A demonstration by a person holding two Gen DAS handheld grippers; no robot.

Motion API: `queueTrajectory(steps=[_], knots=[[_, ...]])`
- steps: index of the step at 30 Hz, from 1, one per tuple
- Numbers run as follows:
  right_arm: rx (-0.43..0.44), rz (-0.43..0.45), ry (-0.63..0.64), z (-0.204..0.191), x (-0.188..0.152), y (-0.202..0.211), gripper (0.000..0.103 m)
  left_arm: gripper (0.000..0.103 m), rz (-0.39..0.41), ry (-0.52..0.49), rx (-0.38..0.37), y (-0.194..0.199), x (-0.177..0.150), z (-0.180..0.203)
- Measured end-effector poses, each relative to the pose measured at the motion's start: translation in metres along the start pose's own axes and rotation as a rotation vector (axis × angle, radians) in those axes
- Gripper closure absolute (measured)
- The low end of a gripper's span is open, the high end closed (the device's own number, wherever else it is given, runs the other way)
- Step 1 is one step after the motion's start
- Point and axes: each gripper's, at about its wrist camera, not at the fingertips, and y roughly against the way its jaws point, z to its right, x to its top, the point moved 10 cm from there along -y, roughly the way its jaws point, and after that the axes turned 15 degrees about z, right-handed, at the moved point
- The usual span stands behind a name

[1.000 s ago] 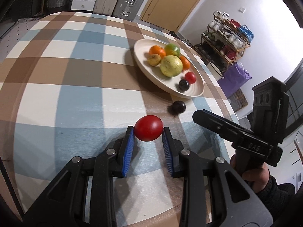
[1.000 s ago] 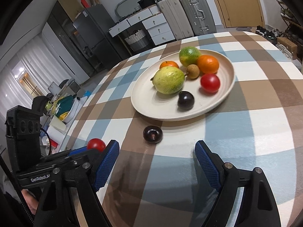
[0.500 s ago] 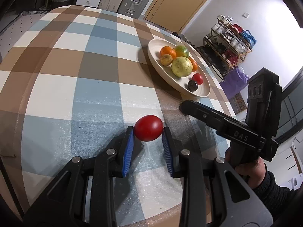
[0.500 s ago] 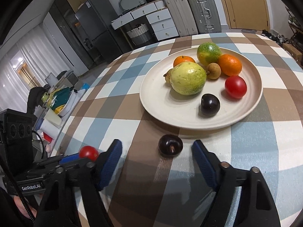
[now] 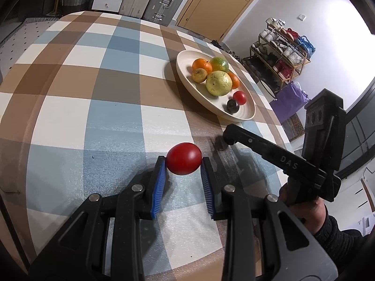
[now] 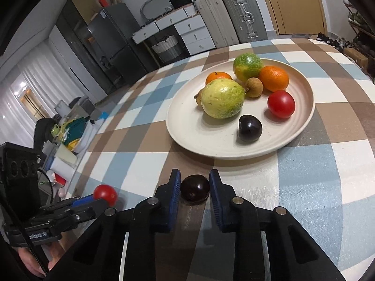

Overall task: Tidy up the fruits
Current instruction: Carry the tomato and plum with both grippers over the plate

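My left gripper [image 5: 184, 161] is shut on a red tomato [image 5: 184, 158] and holds it just above the checkered table; the tomato also shows in the right wrist view [image 6: 105, 193]. My right gripper [image 6: 195, 182] is shut on a dark plum [image 6: 195, 188] that rests on the table near the plate's front rim. The cream plate [image 6: 302, 121] holds a green guava [image 6: 222, 98], two oranges, a green citrus, a small brown fruit, a red tomato [image 6: 281, 104] and a dark plum [image 6: 250, 128]. In the left wrist view the right gripper [image 5: 230, 135] hides its plum.
The plate also shows in the left wrist view [image 5: 187, 79] at the table's far right. The checkered tablecloth [image 5: 93, 93] covers a round table. Suitcases [image 6: 243, 16] and drawers stand beyond the far edge; a shoe rack [image 5: 281, 53] stands off to the side.
My right gripper has moved forward around the loose dark plum and shut on it. My left gripper keeps hold of the red tomato and has drawn back from the plate.
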Motion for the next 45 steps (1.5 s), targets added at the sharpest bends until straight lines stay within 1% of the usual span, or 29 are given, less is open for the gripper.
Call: queueTrajectory(steps=[8,14,25,32,36,41,45], knots=[[0.042,0.026,-0.029,0.005,0.003,0.021,0.078,0.076,0.015,-0.033,-0.002,-0.001,0.006,0.018],[0.061,0.061,-0.043,0.012,0.009,0.041,0.078,0.076,0.029,-0.080,-0.006,-0.006,0.017,0.039],[0.071,0.134,-0.073,0.029,0.034,0.069,0.078,0.076,0.043,-0.136,-0.006,-0.031,0.042,0.070],[0.086,0.163,-0.087,0.038,0.054,0.071,0.078,0.076,0.031,-0.158,0.002,-0.053,0.054,0.082],[0.089,0.171,-0.091,0.042,0.063,0.070,0.078,0.076,0.026,-0.151,0.004,-0.065,0.060,0.086],[0.096,0.176,-0.091,0.046,0.075,0.062,0.078,0.076,0.024,-0.163,0.003,-0.076,0.067,0.093],[0.101,0.175,-0.095,0.049,0.082,0.055,0.078,0.076,0.004,-0.160,0.007,-0.087,0.067,0.093]])
